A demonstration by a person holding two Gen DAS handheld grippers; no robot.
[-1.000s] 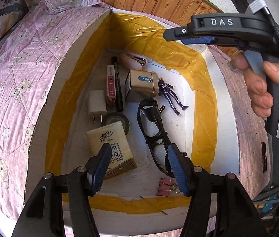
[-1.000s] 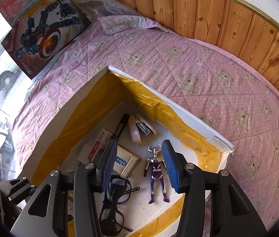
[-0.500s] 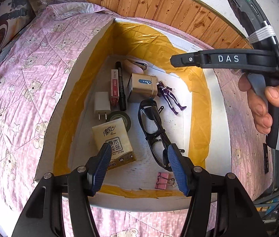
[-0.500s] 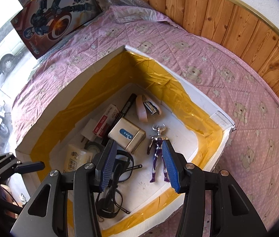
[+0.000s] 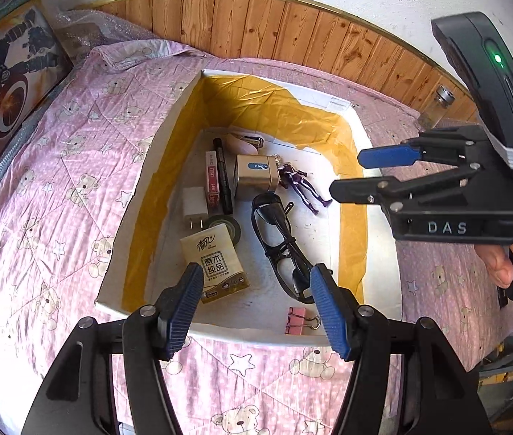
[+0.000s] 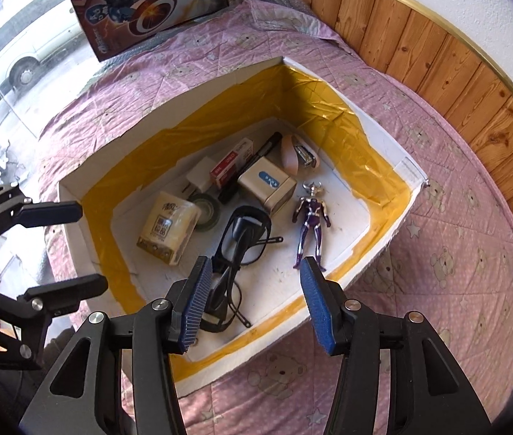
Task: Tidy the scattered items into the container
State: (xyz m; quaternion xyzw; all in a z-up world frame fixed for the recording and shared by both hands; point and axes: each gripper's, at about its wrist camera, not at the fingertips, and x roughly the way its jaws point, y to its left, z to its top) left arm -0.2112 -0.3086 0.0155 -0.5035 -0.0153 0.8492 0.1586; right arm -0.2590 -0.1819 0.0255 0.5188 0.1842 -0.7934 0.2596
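While both tools hover empty above a bed (image 5: 75,188) spread with a pink bear-print quilt, the left hand-held gripper (image 5: 256,304) stands with its blue pads spread wide over the near rim of a white container (image 5: 380,264) lined with yellow tape. The right hand-held gripper (image 6: 253,297) is likewise spread wide and holds nothing; in the left wrist view a hand (image 5: 510,257) grips its handle off the container's right side. Inside the container lie black glasses (image 5: 278,250), a tissue pack (image 5: 216,264), a purple figure (image 5: 300,185), a gold tin (image 5: 254,177), a white charger (image 5: 195,206), a roll of tape (image 5: 229,224), a black marker (image 5: 222,174), a red-and-white box (image 5: 212,177) and a pink binder clip (image 5: 298,320). A small glass jar (image 5: 434,108) stands on the quilt outside, near the wood-panelled wall (image 5: 292,36).
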